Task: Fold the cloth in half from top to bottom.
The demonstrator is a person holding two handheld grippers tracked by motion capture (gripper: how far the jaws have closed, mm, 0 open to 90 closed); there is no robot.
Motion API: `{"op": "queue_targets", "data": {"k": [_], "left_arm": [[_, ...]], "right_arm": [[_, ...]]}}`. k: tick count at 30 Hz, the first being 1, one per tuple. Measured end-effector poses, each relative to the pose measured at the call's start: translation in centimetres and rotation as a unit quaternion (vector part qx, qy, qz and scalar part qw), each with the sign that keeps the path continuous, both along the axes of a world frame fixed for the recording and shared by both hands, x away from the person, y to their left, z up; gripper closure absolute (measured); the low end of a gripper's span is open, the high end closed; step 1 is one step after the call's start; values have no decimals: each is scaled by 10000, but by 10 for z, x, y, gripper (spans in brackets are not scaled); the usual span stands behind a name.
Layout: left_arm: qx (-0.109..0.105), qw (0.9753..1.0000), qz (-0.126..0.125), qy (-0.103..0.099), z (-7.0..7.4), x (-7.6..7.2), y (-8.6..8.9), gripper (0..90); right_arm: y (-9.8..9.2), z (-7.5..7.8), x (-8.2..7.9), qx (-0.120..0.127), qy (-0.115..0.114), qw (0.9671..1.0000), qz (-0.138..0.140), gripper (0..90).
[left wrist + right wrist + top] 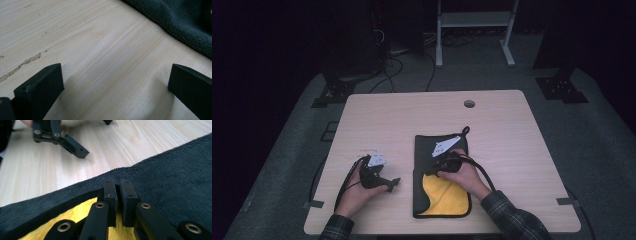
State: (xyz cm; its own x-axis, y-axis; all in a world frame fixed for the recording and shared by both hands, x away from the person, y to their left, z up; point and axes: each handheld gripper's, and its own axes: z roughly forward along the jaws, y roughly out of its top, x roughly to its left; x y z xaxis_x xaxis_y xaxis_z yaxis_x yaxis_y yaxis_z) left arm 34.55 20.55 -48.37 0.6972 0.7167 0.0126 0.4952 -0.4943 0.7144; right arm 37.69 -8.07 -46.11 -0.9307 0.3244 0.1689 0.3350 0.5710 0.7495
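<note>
On pale wood table (pixel 492 120) | dark room | right gripper (pixel 118 185) fingers pinching black cloth (pixel 427 150) | left gripper (pixel 115 77) fingers wide

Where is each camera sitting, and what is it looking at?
High view: above the person's side, looking forward and down on the table; both hands and sleeves come in from below.
Left gripper view: on the left gripper, looking low along its wide-apart jaws over bare wood to the cloth edge.
Right gripper view: on the right gripper, looking along jaws closed on the cloth's black edge, yellow side under; the left gripper lies beyond.
Shared: all three show the cloth and table.
</note>
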Motion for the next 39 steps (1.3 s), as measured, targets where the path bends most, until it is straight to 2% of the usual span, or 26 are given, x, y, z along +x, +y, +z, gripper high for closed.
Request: {"op": "queue_targets", "data": {"k": [3,7,11,28,36,39], "left_arm": [[1,10000,-2,-1,0,0,0,0],[14,10000,-10,-1,0,0,0,0],[15,10000,-10,0,0,0,0,0],[27,10000,-21,-10,0,0,0,0],[6,10000,-8,-13,0,0,0,0],[4,10000,-5,-13,0,0,0,0]], "right_arm": [[-12,5,-4,50,24,10000,25,842],[-29,10,-9,268,201,9994,41,842],[-42,12,-17,268,200,9994,31,842],[-94,10,-62,132,351,9993,37,840],[-117,0,-80,16,471,9989,47,825],[-122,-4,-84,-103,475,9988,68,804]]}}
